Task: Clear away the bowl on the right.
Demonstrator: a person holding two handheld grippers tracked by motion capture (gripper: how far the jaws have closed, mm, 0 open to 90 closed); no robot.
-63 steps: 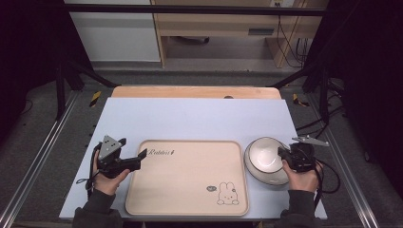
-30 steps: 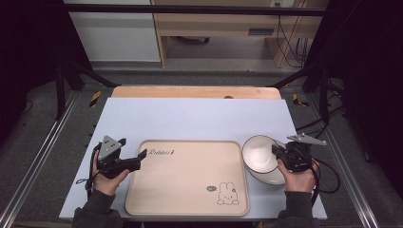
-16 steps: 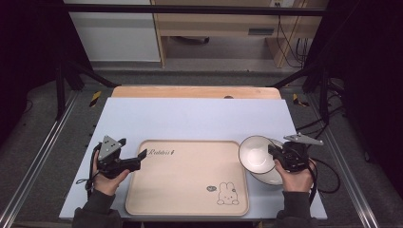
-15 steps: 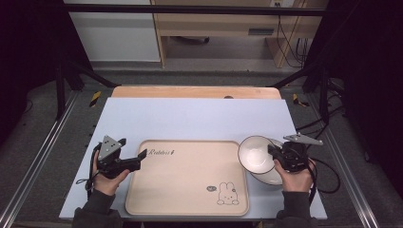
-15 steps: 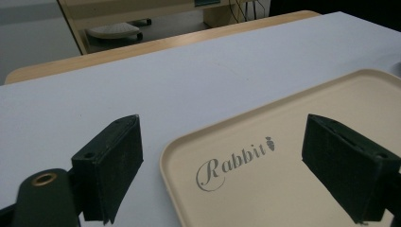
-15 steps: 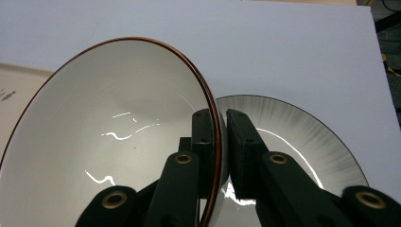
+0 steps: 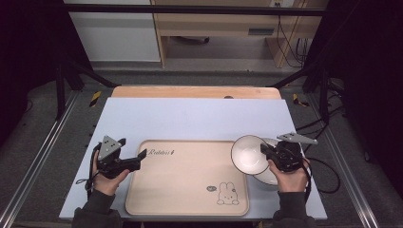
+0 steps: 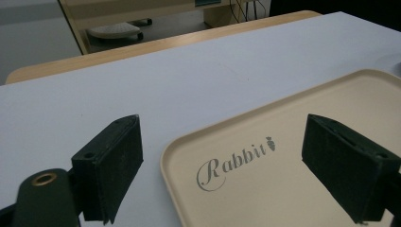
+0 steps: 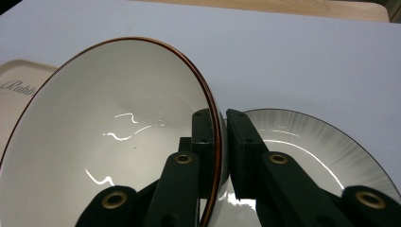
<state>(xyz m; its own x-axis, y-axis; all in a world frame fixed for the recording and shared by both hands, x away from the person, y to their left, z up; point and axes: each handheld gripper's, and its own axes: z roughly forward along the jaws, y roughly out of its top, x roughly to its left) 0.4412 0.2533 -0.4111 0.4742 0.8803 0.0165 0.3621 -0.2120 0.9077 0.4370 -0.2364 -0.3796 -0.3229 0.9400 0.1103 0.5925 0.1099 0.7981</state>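
From the high view, the right gripper (image 7: 267, 153) pinches the rim of a white round ceramic bowl with a thin brown edge (image 7: 249, 155), tipped up on its side just over a second white bowl with a dark rim (image 7: 269, 176), while the left gripper (image 7: 137, 158) hangs with jaws spread at the near left corner of the beige rectangular tray printed with a rabbit (image 7: 187, 176). In the left gripper view its wide-apart pads straddle the tray's (image 8: 265, 156) corner without touching it. In the right gripper view the jaws clamp the brown-edged bowl's (image 9: 108, 137) wall, one pad inside and one outside, with the dark-rimmed bowl (image 9: 312, 156) lying behind them.
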